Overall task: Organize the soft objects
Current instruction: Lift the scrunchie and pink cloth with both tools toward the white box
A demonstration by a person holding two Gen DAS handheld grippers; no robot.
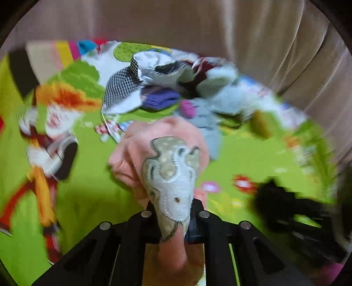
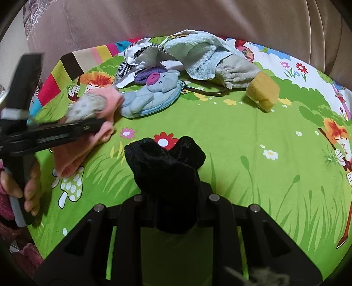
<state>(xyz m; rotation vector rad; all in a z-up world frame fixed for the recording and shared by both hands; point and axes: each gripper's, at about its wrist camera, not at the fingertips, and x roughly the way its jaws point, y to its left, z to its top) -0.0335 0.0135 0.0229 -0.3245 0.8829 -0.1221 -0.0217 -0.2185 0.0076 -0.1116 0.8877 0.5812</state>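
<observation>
One sponge (image 2: 263, 93), one pouch (image 2: 151, 96), two socks (image 2: 165, 162).

Both wrist cameras look forward, low over one green sheet (image 2: 242, 136).

Cartoon-print green sheet (image 2: 242, 136) bears yellow sponge (image 2: 263, 91), seemingly towel (image 2: 198, 57).

Beige sofa (image 2: 198, 17) behind bright cartoon mat (image 2: 242, 143).
</observation>
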